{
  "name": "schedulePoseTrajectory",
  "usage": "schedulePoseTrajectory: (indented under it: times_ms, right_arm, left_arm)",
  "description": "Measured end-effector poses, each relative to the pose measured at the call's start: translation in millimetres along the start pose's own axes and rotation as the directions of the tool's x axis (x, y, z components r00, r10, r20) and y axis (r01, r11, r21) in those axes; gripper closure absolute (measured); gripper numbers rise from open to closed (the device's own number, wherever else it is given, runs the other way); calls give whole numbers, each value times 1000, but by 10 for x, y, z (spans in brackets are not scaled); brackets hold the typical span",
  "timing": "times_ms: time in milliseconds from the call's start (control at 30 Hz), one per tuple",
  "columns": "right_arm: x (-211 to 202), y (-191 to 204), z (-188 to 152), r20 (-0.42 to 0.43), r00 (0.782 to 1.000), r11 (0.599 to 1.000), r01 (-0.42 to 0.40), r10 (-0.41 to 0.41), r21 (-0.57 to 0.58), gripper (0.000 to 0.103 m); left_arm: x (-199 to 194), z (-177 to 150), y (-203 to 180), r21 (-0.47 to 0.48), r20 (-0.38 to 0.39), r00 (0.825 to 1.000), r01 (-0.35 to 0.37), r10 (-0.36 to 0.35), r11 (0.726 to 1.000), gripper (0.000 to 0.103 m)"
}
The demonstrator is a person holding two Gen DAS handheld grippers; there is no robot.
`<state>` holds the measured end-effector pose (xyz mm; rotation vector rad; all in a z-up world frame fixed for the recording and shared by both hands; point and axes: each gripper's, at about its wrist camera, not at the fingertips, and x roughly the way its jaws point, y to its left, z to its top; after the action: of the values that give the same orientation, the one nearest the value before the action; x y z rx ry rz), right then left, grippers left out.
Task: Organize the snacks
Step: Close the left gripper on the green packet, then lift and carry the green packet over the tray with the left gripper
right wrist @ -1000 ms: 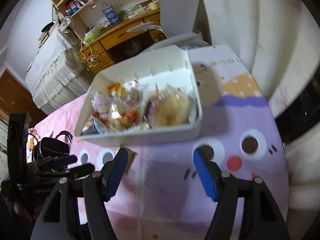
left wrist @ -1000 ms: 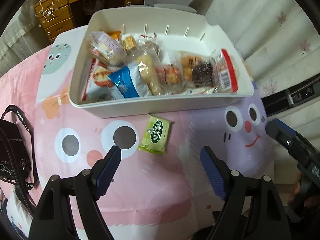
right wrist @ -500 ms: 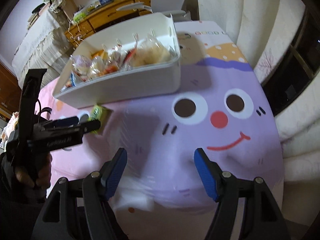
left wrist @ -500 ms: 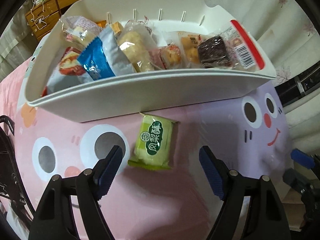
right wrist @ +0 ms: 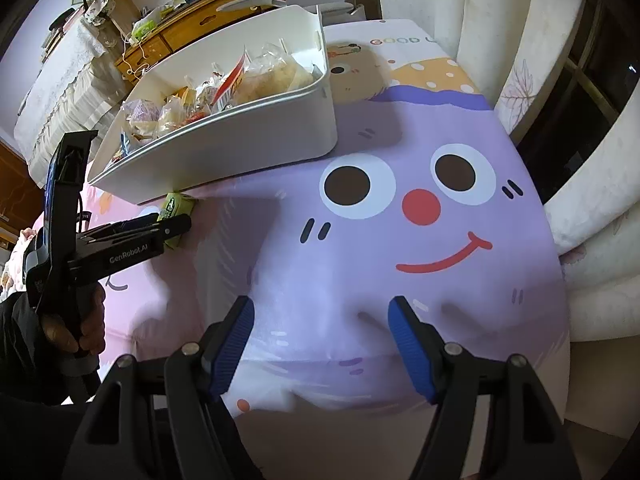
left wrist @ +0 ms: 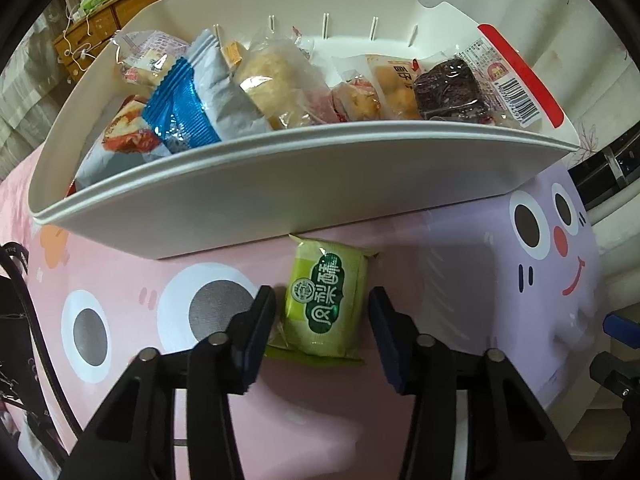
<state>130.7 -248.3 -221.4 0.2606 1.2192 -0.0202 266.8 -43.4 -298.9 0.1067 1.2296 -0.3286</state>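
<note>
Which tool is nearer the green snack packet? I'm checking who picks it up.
Left. The left tool straddles the green snack packet, jaws closing around it. The right tool hangs open over the purple cartoon face, well aside from it.

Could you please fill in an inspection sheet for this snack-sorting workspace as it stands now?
Surface: cartoon-face cloth, pink and purple, covers the table.
Job's things: white bin holds many wrapped snacks; one green snack packet lies on the cloth just in front of the bin.
Clutter: black bag strap at the cloth's left edge.
Grippers: left gripper straddles the green packet, jaws closing, small gaps on both sides; right gripper open over bare cloth, nothing between its fingers.
Cables: white cords hang on the wooden drawers behind.
Surroundings: wooden desk, shelves, white curtain, dark window.
</note>
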Motion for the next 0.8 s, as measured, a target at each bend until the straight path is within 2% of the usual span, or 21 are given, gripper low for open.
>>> schedulePoseTrajectory:
  times_ms: [100,467,800]
  right_arm:
    - [0,-17,-1,-3,1000,1000,-2,2,5,33]
    - [-104,-127,79,9,1000,1000,-1,1,-14,33]
    - [-278,-231,337,49,998,997,-25,28,-71,33]
  left_arm:
    - [-2,11,-29,3,0,1000,0,0,1000,66]
    - [-61,-42,-214,-27,-1,1000,-8,8,1000,68]
    - [-721,-45,-362,-96,46,999,-12,16,995,68]
